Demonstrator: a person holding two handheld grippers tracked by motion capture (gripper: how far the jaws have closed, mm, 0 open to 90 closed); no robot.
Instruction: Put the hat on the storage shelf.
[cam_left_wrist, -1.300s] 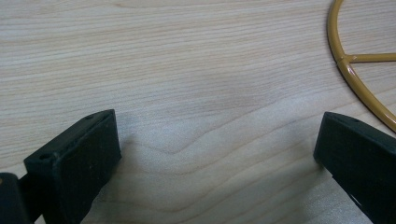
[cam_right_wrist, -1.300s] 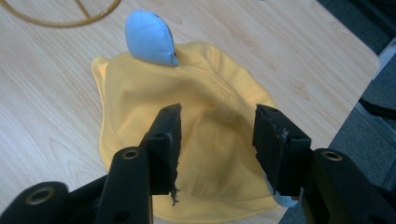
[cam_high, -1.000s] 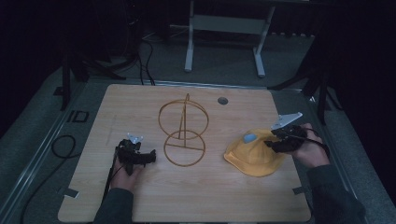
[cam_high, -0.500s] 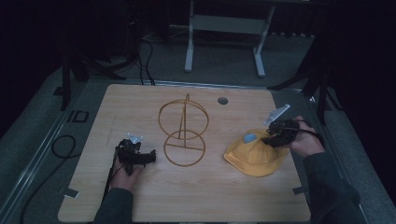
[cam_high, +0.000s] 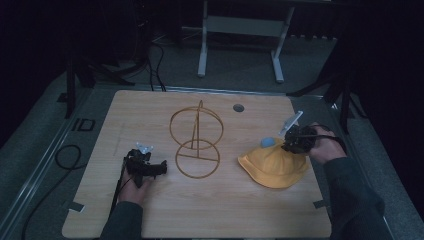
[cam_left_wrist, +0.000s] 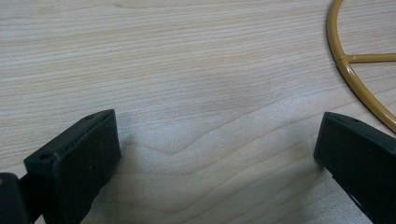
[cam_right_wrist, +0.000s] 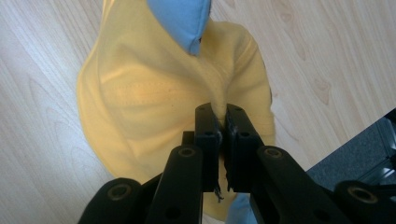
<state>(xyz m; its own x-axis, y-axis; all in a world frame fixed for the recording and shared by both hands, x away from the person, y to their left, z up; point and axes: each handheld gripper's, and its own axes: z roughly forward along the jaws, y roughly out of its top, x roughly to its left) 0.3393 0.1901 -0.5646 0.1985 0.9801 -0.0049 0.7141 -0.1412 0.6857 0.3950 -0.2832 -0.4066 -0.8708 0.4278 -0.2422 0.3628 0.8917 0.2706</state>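
There, the right gripper (cam_right_wrist: 217, 122) pinched the yellow bucket hat (cam_high: 274, 168) rightward of the wire stand (cam_high: 196, 140); the left gripper (cam_high: 159, 169), spread, rested nearer the stand.

Hat (cam_high: 274, 167) right of wire stand (cam_high: 196, 141)

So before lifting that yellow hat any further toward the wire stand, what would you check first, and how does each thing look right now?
1. Right tongs shut on the hat: ok, a fold of fabric is pinched between them.
2. Grip deep enough to hold: cannot tell, a thin fold only.
3. Hat free of the table: not ok, most of the brim lies on the wood.
4. Stand upright, apart from the hat: ok.
5. Left tongs open and holding nothing: ok, low over bare wood beside the stand's base ring.
6. Blue patch on the hat snagged: cannot tell.
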